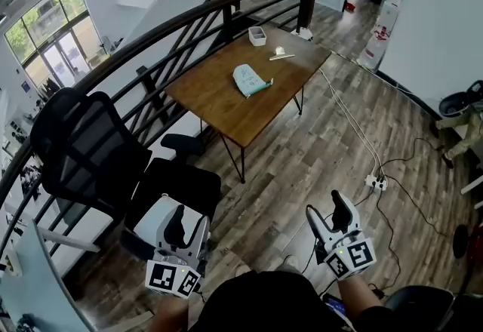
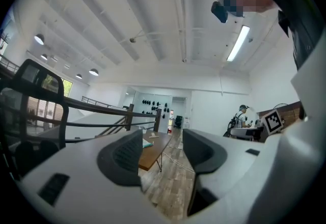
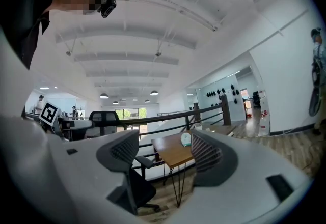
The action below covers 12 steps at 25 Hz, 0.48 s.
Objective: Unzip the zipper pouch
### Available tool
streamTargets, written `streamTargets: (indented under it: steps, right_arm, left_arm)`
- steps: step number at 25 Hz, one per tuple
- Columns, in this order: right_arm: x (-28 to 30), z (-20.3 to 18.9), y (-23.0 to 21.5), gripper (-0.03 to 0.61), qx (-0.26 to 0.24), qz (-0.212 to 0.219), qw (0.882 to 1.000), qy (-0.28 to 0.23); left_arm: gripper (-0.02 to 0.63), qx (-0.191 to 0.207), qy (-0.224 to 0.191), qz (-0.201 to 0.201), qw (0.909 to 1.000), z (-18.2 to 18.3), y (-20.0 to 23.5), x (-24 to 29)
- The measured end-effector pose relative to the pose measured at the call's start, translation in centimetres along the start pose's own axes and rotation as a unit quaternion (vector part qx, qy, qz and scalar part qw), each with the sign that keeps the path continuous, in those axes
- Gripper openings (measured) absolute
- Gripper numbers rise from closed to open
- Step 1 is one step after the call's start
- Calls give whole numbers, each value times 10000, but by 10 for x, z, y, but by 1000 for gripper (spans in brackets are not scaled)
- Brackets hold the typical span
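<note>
Well ahead of hand-held grippers, zipper pouch

At my twelve o'clock stands the wooden table. The teal zipper pouch lies mid-top, with a white tray at its twelve and a pale strip at its two.

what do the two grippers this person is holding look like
Both the left hand-held gripper and the right hand-held gripper have white moulded bodies and two curved jaws lined with dark ribbed pads. Each carries a cube of black-and-white square markers.
</note>
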State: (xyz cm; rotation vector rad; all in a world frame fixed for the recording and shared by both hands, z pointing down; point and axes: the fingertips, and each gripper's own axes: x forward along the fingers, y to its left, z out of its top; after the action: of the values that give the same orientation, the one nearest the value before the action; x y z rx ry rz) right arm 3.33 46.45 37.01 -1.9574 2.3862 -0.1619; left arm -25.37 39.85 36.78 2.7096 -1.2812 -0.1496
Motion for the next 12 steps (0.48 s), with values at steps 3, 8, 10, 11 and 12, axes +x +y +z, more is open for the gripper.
streamTargets:
  steps: [3, 8, 10, 11, 12]
  right_arm:
    - [-3, 3, 4, 295, -112, -61, 9999, 13]
    - [1, 12, -2, 278, -257, -159, 9995, -91]
    - [11, 15, -14, 272, -206, -179, 9995, -134]
    - [16, 17, -20, 268, -160, -177, 9996, -151]
    - [22, 17, -26, 264, -107, -165, 9997, -168]
  left_arm:
    - [238, -79, -23, -21, 10000, -3, 6, 2]
    - [238, -174, -36, -67, 9998, -3, 14, 13]
    - [238, -137, -30, -46, 9999, -2, 15, 24]
    - [238, -119, -24, -21, 9999, -2, 16, 30]
    - [238, -98, -20, 7, 9999, 0, 18, 35]
